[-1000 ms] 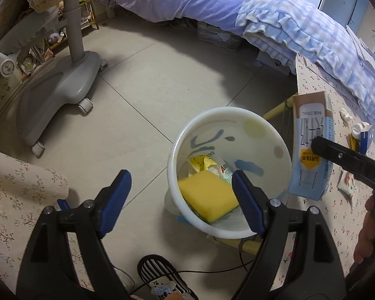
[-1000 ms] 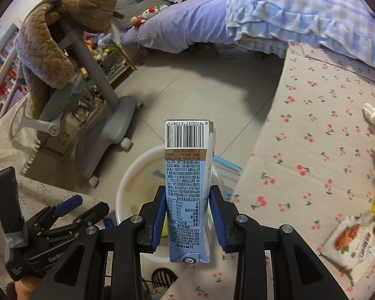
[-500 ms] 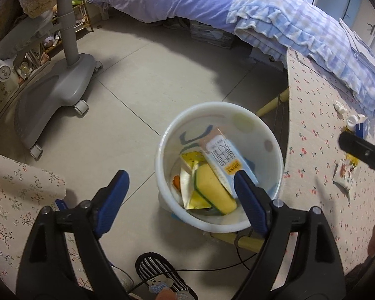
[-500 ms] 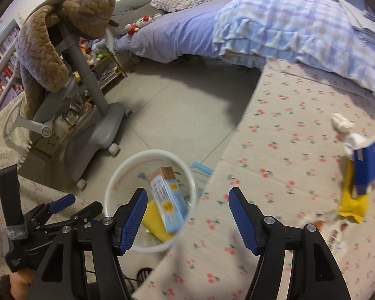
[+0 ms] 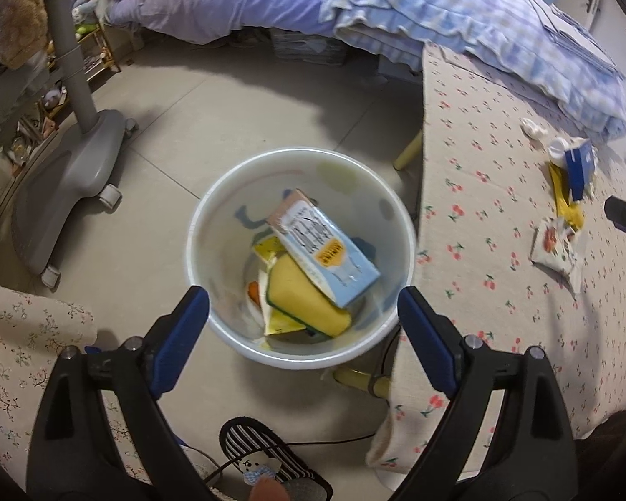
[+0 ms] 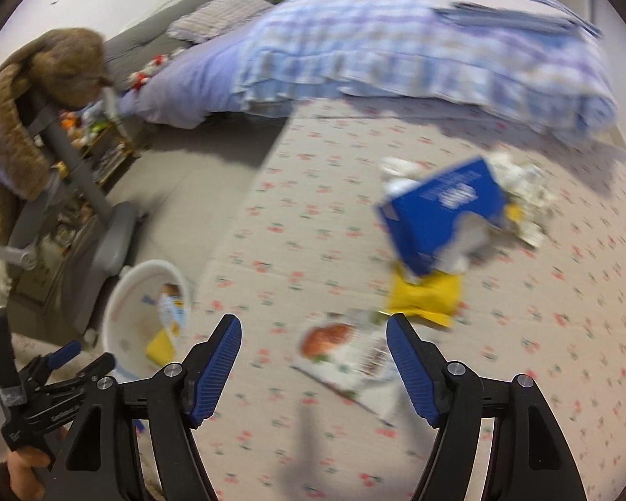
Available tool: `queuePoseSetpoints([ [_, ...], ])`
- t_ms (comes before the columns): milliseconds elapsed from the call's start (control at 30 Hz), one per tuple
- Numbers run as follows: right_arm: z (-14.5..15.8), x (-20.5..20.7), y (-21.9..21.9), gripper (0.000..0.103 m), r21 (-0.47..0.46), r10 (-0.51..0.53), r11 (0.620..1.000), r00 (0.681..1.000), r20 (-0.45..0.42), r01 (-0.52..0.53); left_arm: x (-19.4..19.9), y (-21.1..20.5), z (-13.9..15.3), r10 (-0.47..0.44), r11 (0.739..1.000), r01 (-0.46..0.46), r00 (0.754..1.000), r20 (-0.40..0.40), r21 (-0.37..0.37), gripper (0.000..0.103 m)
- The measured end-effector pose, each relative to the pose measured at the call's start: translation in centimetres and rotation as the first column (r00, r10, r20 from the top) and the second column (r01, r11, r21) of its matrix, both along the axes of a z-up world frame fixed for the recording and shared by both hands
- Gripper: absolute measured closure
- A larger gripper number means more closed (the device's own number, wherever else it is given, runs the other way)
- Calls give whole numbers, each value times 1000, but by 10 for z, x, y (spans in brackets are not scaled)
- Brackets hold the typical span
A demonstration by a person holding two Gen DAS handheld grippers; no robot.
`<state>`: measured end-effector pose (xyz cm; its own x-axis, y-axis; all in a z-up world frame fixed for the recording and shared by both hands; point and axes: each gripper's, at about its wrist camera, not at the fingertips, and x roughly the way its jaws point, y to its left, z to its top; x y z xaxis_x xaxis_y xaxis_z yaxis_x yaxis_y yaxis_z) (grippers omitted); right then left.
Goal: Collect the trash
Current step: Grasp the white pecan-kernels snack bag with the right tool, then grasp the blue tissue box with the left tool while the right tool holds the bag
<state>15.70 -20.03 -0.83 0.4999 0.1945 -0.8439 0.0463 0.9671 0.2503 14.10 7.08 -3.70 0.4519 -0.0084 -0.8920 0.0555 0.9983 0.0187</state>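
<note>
The carton (image 5: 327, 250) lies in the bin (image 5: 213, 217). Both tools, left (image 5: 302, 313) and right (image 6: 313, 350), are spread wide, holding nothing; the right one's jaws just opened.

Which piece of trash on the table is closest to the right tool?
The white snack wrapper with the red picture, lying flat just ahead of the open right tool. The yellow packet and blue box sit farther away.
</note>
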Motion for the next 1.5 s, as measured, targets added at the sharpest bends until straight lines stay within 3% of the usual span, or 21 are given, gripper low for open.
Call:
queuePoseSetpoints([
  [133, -14, -4, -20, 27, -14, -53, 999, 997, -57, 52, -1, -9, 2, -10, 1000, 10, 1000, -3, -13, 9],
  [233, -26, -4, -29, 16, 9, -90, 996, 990, -105, 91, -2, -14, 5, -13, 1000, 13, 1000, 1, -21, 8],
  [533, -63, 8, -23, 9, 68, -193, 975, 960, -204, 210, 0, -21, 5, -9, 1000, 9, 1000, 4, -22, 6],
  [767, -76, 21, 3, 4, 10, -197, 979, 959, -204, 203, 2, -14, 3, 2, 1000, -2, 1000, 1, -13, 6],
  [1100, -83, 23, 33, 1, -217, -154, 969, 977, -148, 119, 2, -7, -3, 8, 1000, -8, 1000, -14, 8, 6],
  [1500, -65, 2, 6, 12, -154, -92, 986, 985, -148, 69, 5, -32, 7, -31, 999, 31, 1000, 2, -28, 6],
])
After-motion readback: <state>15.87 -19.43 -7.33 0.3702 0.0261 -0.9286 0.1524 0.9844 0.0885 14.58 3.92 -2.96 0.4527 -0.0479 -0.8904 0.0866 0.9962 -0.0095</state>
